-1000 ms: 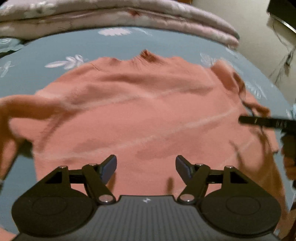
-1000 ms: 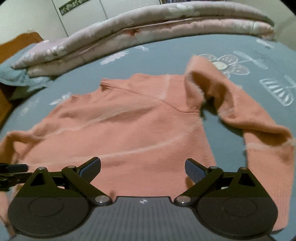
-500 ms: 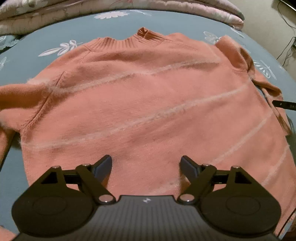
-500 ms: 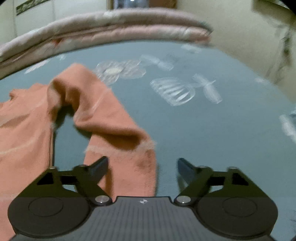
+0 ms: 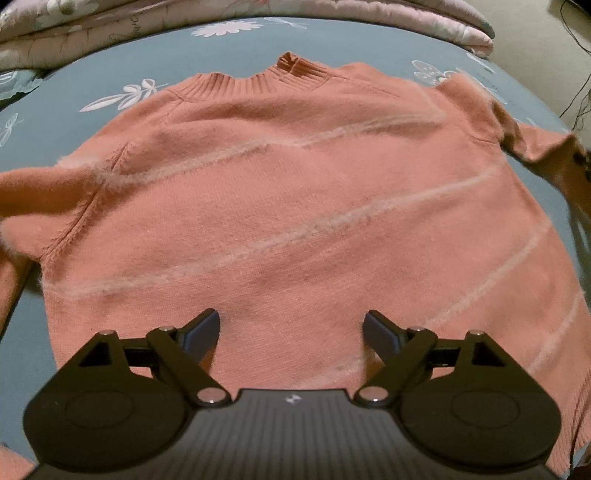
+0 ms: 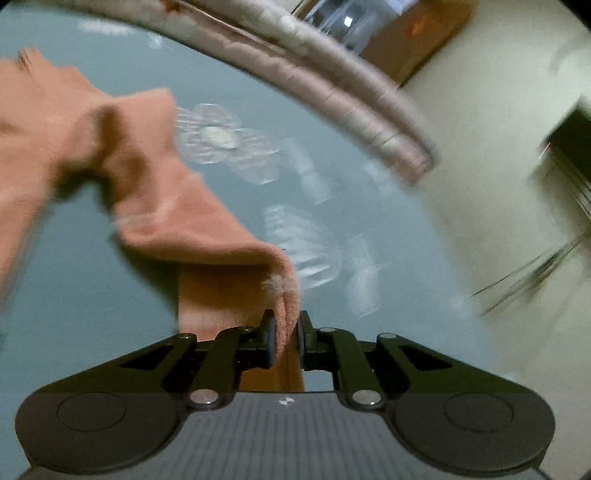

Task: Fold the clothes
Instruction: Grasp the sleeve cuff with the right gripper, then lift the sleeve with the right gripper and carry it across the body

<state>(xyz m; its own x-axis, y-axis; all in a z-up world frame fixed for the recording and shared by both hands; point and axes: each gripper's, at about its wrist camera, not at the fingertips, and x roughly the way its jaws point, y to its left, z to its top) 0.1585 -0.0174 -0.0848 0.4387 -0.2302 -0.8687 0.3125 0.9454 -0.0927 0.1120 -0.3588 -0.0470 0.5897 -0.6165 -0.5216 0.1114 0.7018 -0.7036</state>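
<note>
right gripper (image 6: 284, 334) closing, pinching the sweater (image 5: 295, 221) sleeve (image 6: 177, 206) – collar (image 5: 291, 68) points away, towards the quilt (image 5: 221, 14).

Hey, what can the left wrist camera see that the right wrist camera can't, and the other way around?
Only the left wrist view shows the salmon-pink knitted sweater's ribbed collar, its pale-striped body and the left gripper over the hem, jaws opening with nothing between them.

Only the right wrist view shows the right gripper closing, the sweater's sleeve pinched between its fingers, and a brown cardboard box by the wall.

Both show the blue-grey flower-printed bedsheet, the folded pink quilt and the sweater.
</note>
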